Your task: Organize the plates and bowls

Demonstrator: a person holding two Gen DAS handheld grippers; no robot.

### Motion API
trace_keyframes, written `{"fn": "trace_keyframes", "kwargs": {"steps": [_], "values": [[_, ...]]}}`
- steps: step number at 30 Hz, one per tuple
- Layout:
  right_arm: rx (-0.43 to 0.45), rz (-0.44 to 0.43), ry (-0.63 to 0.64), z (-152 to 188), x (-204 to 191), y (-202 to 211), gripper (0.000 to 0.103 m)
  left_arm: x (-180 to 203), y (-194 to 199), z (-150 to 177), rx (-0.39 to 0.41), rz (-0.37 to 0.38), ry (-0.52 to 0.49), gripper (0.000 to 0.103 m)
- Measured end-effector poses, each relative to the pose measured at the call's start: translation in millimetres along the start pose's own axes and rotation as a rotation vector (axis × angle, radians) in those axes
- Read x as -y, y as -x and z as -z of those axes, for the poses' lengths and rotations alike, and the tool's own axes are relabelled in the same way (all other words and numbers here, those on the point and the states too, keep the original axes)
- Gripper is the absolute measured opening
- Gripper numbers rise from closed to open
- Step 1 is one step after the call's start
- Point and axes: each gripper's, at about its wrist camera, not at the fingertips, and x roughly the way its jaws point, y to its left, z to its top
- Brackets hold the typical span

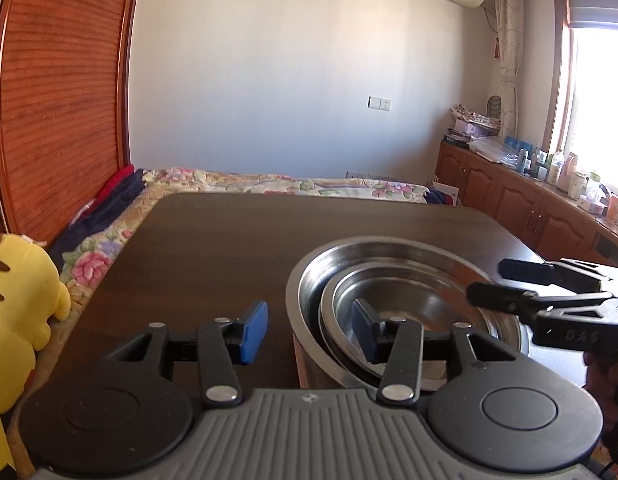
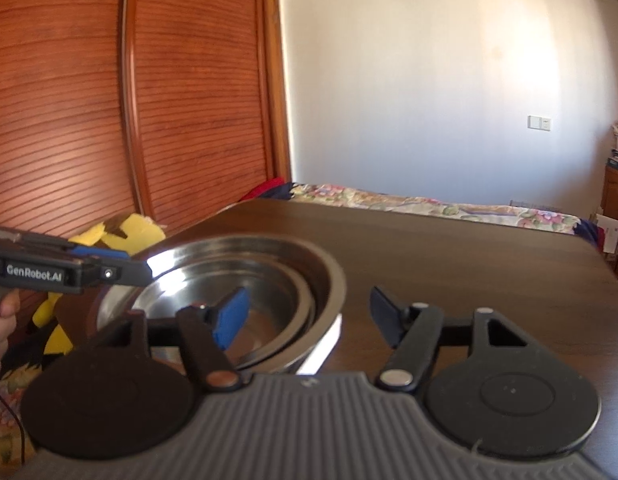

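Dark brown wood makes up the table [image 1: 213, 248] in the left wrist view, with a flowered bedspread [image 1: 269, 182] behind it, a louvred wooden wardrobe [image 1: 57, 96] at the left and one yellow plush toy [image 1: 17, 316] beside the table's left edge. On the near right part of the table stands a nest of steel bowls [image 1: 393, 280]: one large outer bowl with at least two smaller dishes inside, three rims countable, all upright with mouths facing up; being round, they show no long axis. The left gripper [image 1: 309, 330] has its jaws apart with nothing between the pads; its right blue pad sits over the bowls' inside, its left pad over bare table, so it straddles the near-left rim. The right gripper [image 1: 505, 284] comes in from the right above the far-right rim, fingers spread. From the right wrist view, the same table [image 2: 469, 248] fills the middle and the bowls [image 2: 245, 276] lie left of centre, again showing three nested rims. The right gripper [image 2: 309, 320] is open and empty, left pad over the bowls, right pad over the table. The left gripper [image 2: 121, 264] enters from the left, a hand [image 2: 1, 328] beneath it.
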Motion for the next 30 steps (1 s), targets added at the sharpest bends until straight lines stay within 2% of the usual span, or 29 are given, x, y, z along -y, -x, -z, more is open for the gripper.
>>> {"fn": "trace_keyframes", "kwargs": {"steps": [6, 11, 16, 18, 21, 26, 30], "values": [[0.037, 0.044, -0.016, -6.5, 4.5, 13.0, 0.069, 6.6, 10.7, -8.1, 0.038, -0.005, -0.021, 0.067], [0.061, 0.083, -0.017, -8.2, 2.5, 20.8, 0.075, 15.9, 19.2, -9.8, 0.079, -0.006, -0.041, 0.088], [0.091, 0.117, -0.030, -7.9, 4.8, 32.1, 0.099, 25.4, 29.2, -12.3, 0.110, -0.026, -0.056, 0.103], [0.106, 0.122, -0.044, -8.1, 6.9, 38.3, 0.103, 29.0, 33.1, -12.5, 0.123, -0.033, -0.059, 0.103], [0.125, 0.134, -0.061, -9.1, 8.3, 46.4, 0.103, 35.0, 37.9, -12.9, 0.123, -0.053, -0.061, 0.103], [0.128, 0.192, -0.076, -11.4, 9.1, 58.5, 0.103, 47.0, 46.4, -13.6, 0.137, -0.059, -0.075, 0.103], [0.147, 0.241, -0.074, -11.7, 9.0, 68.7, 0.103, 56.5, 47.8, -14.0, 0.141, -0.096, -0.091, 0.103]]}}
